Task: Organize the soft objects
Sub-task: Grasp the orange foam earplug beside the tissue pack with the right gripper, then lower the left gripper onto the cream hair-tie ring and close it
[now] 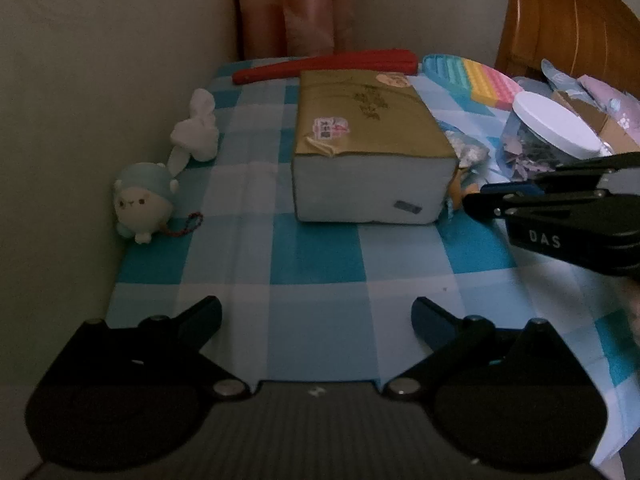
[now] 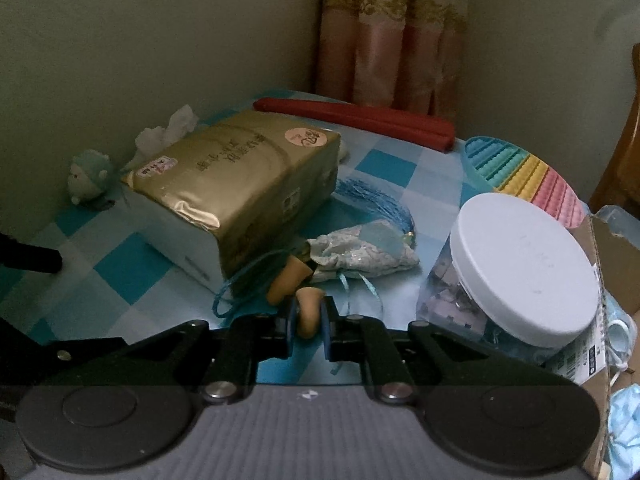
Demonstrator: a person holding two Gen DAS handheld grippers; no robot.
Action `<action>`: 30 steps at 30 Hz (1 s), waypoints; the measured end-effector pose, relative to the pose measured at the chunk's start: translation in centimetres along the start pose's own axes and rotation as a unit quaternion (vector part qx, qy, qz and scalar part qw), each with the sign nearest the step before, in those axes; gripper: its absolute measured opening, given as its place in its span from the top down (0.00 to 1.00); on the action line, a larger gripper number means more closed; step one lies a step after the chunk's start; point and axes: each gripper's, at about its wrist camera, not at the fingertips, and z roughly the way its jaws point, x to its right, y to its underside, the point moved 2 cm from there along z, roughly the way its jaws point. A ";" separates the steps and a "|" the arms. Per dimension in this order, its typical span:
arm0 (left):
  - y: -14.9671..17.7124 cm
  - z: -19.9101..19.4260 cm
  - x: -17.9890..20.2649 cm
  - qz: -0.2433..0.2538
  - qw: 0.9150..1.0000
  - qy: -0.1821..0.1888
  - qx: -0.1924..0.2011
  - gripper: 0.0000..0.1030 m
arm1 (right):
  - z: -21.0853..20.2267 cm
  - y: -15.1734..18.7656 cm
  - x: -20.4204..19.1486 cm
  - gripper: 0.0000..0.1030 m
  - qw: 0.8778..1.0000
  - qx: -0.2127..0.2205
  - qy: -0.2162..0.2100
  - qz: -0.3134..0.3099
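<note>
Right wrist view, my right gripper (image 2: 308,326) clamped on a tan earplug (image 2: 307,314) over the table's (image 1: 320,264) near edge, second earplug (image 2: 285,280) lying beside the tissue pack (image 2: 236,196), my left gripper (image 1: 316,312) jaws wide apart, nothing between them, plush toy (image 1: 140,204) at the left edge.

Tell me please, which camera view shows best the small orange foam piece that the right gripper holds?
The right wrist view: the orange foam piece sits close and centred, pinched between the pads of the right gripper. In the left wrist view the gripper's own closed fingers cover it, so the foam cannot be made out.
</note>
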 end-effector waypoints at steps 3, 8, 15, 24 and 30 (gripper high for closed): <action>0.0 0.0 0.0 0.001 1.000 0.000 0.001 0.02 | -0.1 0.0 0.2 0.86 1.000 -0.002 -0.005 0.005; 0.0 0.0 0.0 0.004 1.000 -0.003 0.004 0.02 | -0.4 0.2 0.1 0.86 1.000 -0.003 -0.003 0.002; -0.3 -0.7 -0.7 -0.002 0.999 -0.029 0.016 0.02 | -1.6 0.9 0.0 0.86 1.000 -0.003 -0.010 0.007; -1.4 -1.8 -1.5 -0.007 0.996 -0.079 0.031 0.03 | -3.2 1.7 0.2 0.86 1.000 0.007 -0.019 0.018; -2.1 -2.5 -1.8 -0.009 0.993 -0.107 0.040 0.05 | -4.0 2.4 0.6 0.86 0.999 0.014 -0.030 0.024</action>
